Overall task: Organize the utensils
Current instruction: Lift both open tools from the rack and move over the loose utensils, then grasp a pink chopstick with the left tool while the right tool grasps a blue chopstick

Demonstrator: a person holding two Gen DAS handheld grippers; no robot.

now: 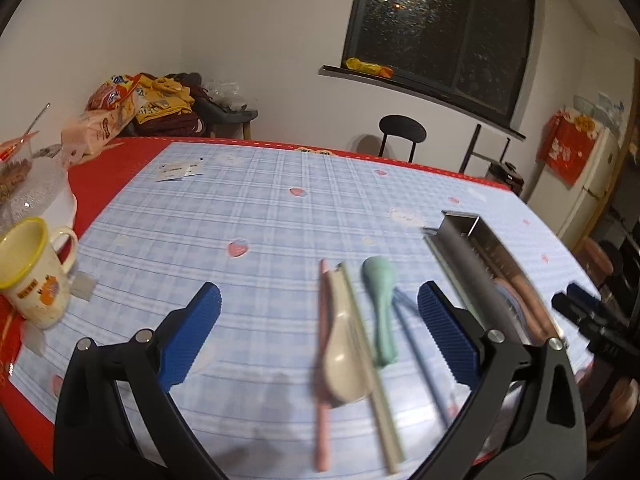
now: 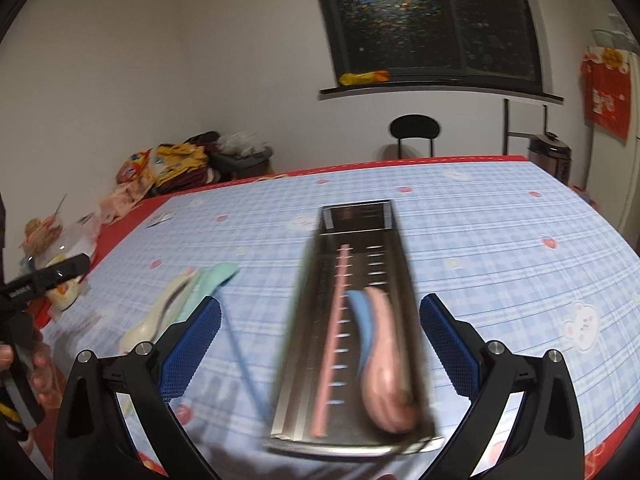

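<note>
My left gripper [image 1: 320, 336] hangs over the table with its blue pads spread wide, gripping nothing. Between them, toward one o'clock, lies a blurred row of utensils on the blue checked cloth [image 1: 224, 208]: a cream spoon [image 1: 344, 364] with a pink chopstick [image 1: 323, 400] along its nine o'clock side and a pale green chopstick [image 1: 370, 364] along its three o'clock side. Just past that, a mint spoon [image 1: 382, 308] lies, and a blue chopstick [image 1: 420, 356] runs close by my right pad.

My right gripper [image 2: 320, 340] is also wide open and holds nothing. Straight ahead between its pads, at twelve o'clock, sits the long steel utensil tray [image 2: 360, 220]. Inside it lie a pink spoon [image 2: 386, 376], a blue spoon [image 2: 362, 320] partly under that one's nine o'clock edge, and a second pink chopstick [image 2: 332, 340] lengthwise beside them.

Farther out, at nine o'clock from my left gripper, a yellow-rimmed mug [image 1: 34, 272] stands on the red table edge, with a clear lidded bowl [image 1: 40, 196] behind it. At eleven o'clock, snack bags [image 1: 108, 116] are piled. A black chair [image 1: 402, 132] stands beyond the far table edge at one o'clock, below a dark window [image 1: 440, 28].
</note>
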